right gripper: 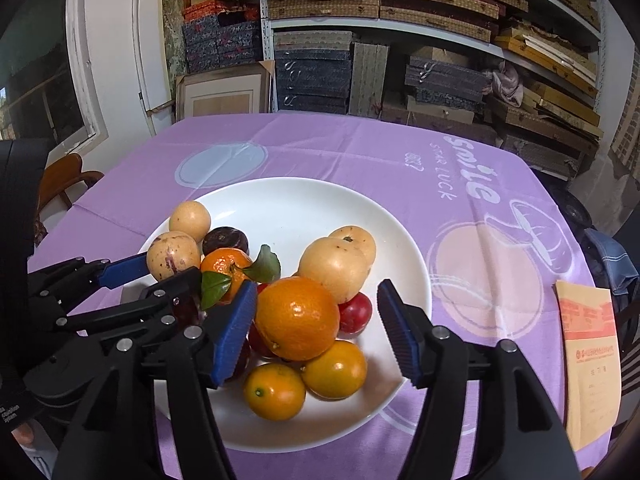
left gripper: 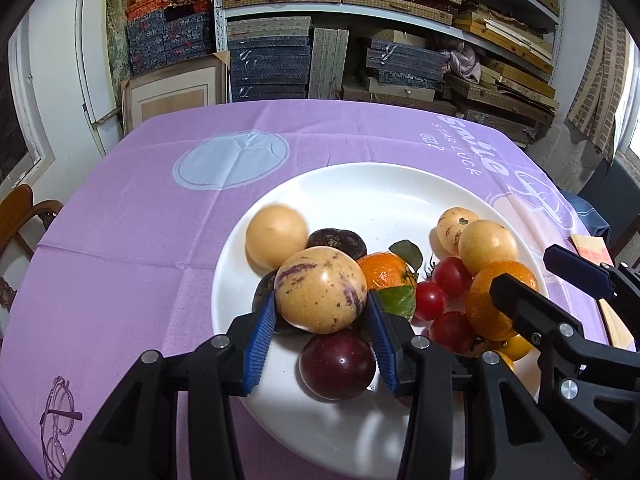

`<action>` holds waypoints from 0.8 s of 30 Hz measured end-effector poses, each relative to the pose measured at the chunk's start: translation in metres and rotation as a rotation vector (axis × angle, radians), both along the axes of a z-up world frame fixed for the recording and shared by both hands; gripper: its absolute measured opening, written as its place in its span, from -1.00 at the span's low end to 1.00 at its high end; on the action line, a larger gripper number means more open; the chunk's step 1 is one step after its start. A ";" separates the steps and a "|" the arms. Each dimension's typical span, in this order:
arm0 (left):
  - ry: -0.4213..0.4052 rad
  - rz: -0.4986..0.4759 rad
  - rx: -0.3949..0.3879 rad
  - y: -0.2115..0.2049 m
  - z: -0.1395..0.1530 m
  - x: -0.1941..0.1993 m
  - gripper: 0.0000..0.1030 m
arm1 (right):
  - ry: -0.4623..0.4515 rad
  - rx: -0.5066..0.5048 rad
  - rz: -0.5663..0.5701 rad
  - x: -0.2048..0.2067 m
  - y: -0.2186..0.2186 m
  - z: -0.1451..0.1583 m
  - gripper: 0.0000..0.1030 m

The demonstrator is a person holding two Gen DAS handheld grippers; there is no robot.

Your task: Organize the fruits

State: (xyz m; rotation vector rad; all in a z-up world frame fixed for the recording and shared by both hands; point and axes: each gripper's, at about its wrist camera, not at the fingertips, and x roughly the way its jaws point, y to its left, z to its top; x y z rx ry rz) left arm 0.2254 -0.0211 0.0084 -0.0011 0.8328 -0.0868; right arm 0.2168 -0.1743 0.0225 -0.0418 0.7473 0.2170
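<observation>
plate [left gripper: 320, 184]: mixed fruits | left tool [left gripper: 322, 316] clamps speckled melon [left gripper: 320, 290] | right tool [right gripper: 318, 320] agape around orange [right gripper: 297, 318]

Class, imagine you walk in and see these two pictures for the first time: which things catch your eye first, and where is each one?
First comes the white plate heaped with fruit, in the middle of the purple tablecloth. At its left side the left gripper clasps a speckled cream melon. Toward the right side the right gripper stands open around a large orange, its right pad well clear of the peel.
</observation>
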 end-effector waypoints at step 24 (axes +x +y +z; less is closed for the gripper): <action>-0.079 0.009 0.021 0.008 0.026 -0.069 -0.10 | -0.089 0.097 -0.043 -0.094 -0.044 0.025 0.44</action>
